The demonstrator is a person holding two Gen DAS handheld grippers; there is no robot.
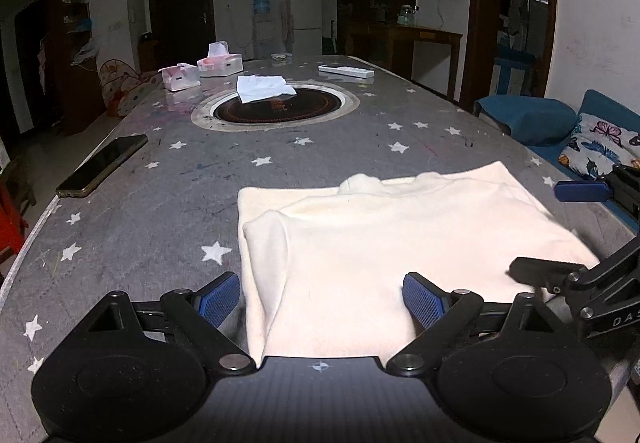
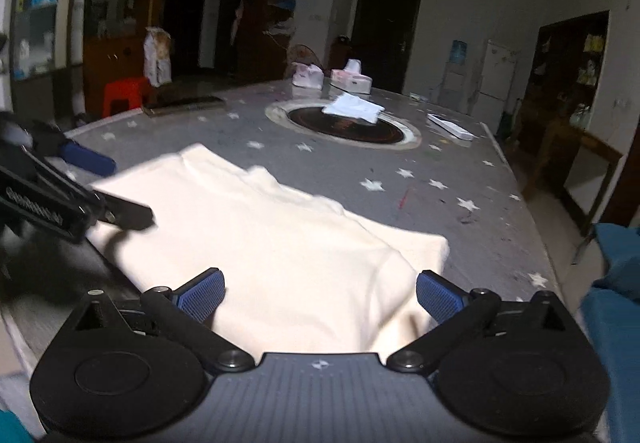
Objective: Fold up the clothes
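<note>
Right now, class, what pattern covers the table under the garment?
White stars on grey: the table cover shows it best in the left wrist view.

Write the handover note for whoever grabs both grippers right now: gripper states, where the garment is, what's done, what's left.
Left gripper: open, holding nothing, poised over the near left edge of the cream-white fleece garment.
Right gripper: open, holding nothing, at the garment's near right edge.
Garment: flat on the grey star-patterned table, near edge.
Done: sides look folded inward into a rough rectangle.
Left: probably grip the near edge with both grippers, fold it away from you, and smooth.
</note>
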